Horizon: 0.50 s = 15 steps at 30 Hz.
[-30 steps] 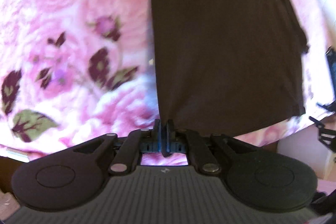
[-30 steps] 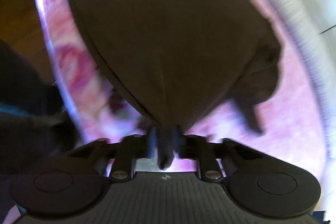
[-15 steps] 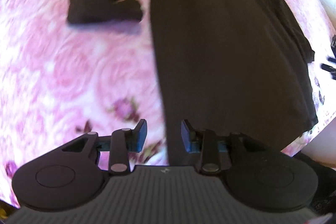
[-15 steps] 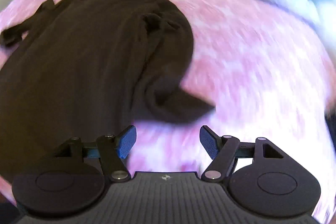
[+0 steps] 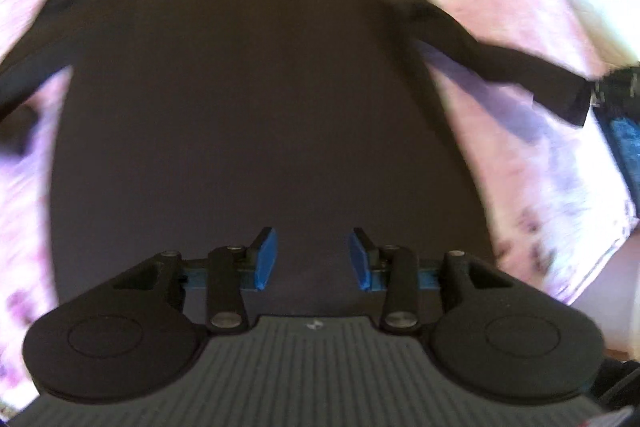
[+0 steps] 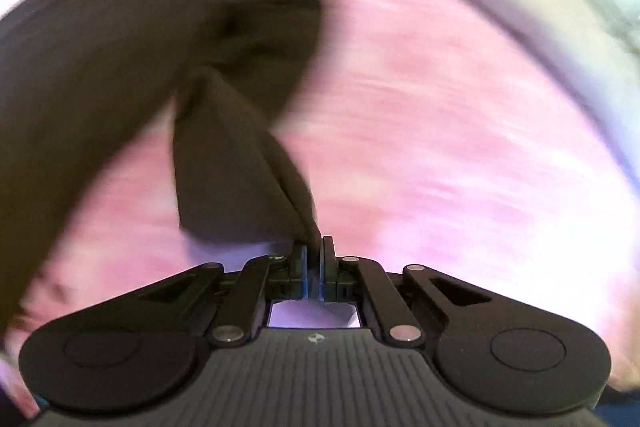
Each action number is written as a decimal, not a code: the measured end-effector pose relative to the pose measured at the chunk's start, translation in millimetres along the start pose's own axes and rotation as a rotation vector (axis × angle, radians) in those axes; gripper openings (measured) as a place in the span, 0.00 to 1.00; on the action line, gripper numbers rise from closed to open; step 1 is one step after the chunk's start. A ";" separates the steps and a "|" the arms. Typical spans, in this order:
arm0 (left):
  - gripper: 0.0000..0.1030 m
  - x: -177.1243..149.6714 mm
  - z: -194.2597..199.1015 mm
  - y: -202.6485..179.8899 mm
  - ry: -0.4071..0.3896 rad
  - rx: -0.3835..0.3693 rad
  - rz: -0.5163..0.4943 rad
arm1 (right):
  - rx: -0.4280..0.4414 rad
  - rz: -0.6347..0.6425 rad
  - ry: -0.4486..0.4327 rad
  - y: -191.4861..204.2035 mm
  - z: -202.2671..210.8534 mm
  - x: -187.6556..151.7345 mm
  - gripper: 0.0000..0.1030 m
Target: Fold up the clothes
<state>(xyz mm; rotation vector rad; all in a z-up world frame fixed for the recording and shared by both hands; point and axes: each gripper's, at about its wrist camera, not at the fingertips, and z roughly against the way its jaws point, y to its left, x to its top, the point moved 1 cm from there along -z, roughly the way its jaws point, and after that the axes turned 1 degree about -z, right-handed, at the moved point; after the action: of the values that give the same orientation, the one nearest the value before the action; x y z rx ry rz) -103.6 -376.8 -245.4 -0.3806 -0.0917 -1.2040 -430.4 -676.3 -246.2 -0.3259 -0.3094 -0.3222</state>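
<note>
Sleeve cuff of dark long-sleeved shirt pinched in right gripper; left gripper spread apart over hem, pink bedspread beneath.

A second ago both units clamped the hem of the dark shirt. The left hand-held gripper has since released, its jaws now apart above the shirt body. The right hand-held gripper, apart half a second ago, has closed on the right sleeve cuff.
</note>
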 end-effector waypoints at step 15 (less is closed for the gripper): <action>0.49 44.4 -23.8 -6.8 0.029 0.028 -0.021 | -0.226 -0.423 0.121 -116.0 -51.2 4.7 0.53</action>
<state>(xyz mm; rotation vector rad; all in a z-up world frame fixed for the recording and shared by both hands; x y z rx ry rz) -96.8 -426.5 -254.1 -0.3380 -0.0878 -1.2273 -455.0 -800.0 -260.5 -0.4610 -0.2210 -0.7938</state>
